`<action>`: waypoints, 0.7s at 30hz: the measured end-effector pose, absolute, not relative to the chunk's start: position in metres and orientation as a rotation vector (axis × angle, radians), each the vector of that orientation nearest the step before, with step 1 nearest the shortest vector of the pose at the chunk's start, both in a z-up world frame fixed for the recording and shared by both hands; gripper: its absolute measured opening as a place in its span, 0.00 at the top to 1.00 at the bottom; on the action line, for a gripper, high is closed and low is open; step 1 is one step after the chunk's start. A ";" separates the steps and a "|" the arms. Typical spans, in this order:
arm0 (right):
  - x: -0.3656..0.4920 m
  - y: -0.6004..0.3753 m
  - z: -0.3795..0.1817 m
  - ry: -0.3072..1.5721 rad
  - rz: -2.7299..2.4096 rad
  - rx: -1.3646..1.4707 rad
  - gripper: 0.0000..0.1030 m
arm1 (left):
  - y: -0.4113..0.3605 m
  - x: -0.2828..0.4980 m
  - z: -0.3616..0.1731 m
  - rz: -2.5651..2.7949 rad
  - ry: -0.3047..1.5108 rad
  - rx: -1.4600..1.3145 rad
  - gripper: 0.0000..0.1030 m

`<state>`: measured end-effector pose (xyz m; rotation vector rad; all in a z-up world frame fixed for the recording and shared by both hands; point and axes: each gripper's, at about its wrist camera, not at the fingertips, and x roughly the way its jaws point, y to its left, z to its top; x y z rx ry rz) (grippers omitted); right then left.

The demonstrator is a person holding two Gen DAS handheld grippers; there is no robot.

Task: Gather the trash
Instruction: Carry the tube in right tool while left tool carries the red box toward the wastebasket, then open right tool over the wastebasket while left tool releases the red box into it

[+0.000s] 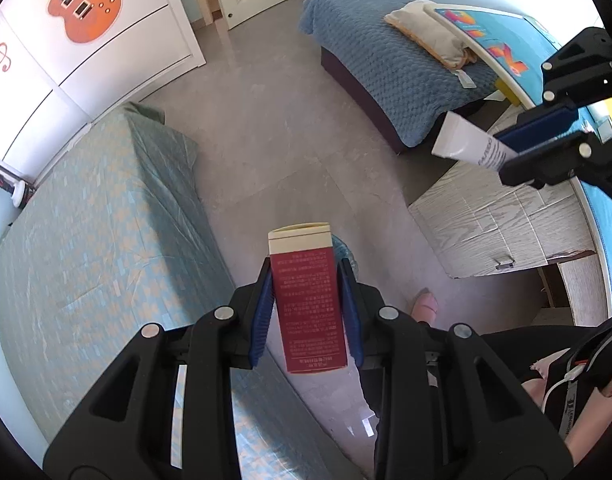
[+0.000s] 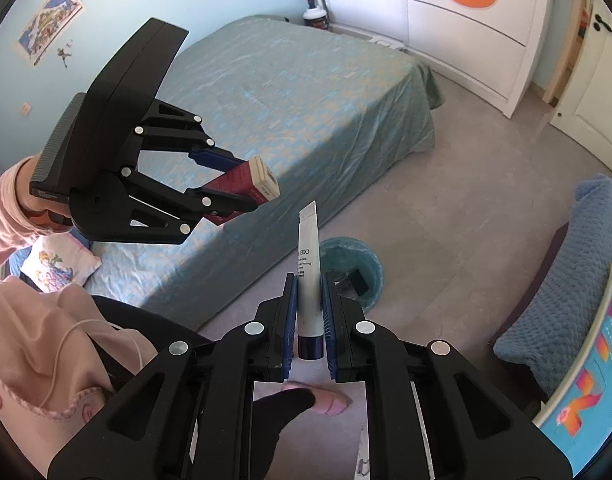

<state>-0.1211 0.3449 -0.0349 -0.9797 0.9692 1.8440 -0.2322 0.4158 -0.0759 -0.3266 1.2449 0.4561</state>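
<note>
My left gripper (image 1: pixel 306 280) is shut on a red carton with a cream top (image 1: pixel 303 300), which points down toward the floor. Behind the carton, only the rim of a round bin with a blue liner (image 1: pixel 344 251) shows. At the upper right, my right gripper (image 1: pixel 506 156) is shut on a white tube (image 1: pixel 464 140). In the right wrist view, the right gripper (image 2: pixel 309 284) pinches that white tube (image 2: pixel 308 240) near its dark cap. The bin (image 2: pixel 356 266) stands on the floor just beyond, with dark scraps inside. The left gripper (image 2: pixel 241 188) hovers to the left with the red carton (image 2: pixel 245 178).
A bed with a green cover (image 2: pixel 289 112) borders the bin on the left. A bench under a blue blanket (image 2: pixel 578 280) stands at the right, a pale wooden desk (image 1: pixel 502 224) nearby. White wardrobe (image 2: pixel 458 36) at the back. The person's foot (image 2: pixel 334 402) is on the grey floor.
</note>
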 end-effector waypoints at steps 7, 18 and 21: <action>-0.134 0.361 -0.046 1.009 1.843 -1.000 0.87 | 0.428 -0.237 -0.087 0.446 1.255 -0.352 0.72; -0.144 0.387 -0.058 1.064 1.853 -1.015 0.82 | 0.438 -0.236 -0.098 0.447 1.273 -0.372 0.64; -0.142 0.392 -0.057 1.067 1.843 -0.997 0.62 | 0.440 -0.237 -0.097 0.479 1.267 -0.367 0.27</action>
